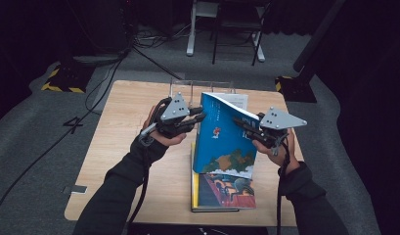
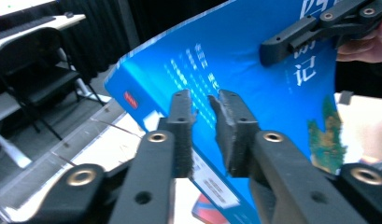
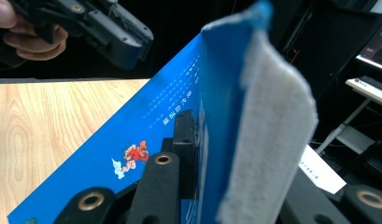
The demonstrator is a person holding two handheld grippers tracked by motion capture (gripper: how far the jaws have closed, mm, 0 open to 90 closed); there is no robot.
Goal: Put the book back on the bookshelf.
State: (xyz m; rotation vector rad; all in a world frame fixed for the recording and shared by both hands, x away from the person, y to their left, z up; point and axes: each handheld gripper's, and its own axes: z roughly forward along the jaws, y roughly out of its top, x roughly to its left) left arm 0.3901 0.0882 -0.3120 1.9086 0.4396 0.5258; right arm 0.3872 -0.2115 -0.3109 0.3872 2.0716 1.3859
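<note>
A blue paperback book [image 1: 222, 142] stands raised and tilted over the wooden table [image 1: 119, 147]. My right gripper [image 1: 242, 125] is shut on its right edge. In the right gripper view the blue cover [image 3: 165, 116] and the white page block [image 3: 268, 121] fill the space between the jaws of my right gripper [image 3: 216, 130]. My left gripper [image 1: 201, 116] hangs just off the book's left edge, open. In the left gripper view the pads of that gripper [image 2: 201, 106] stand apart with nothing between them, and the blue book [image 2: 244, 70] lies beyond them.
A second book with a colourful cover [image 1: 222, 193] lies flat near the table's front edge, under the raised one. A clear acrylic stand [image 1: 202, 87] sits at the table's back edge, with white paper [image 1: 238, 100] next to it. Chair and desk legs [image 1: 227, 34] stand behind the table.
</note>
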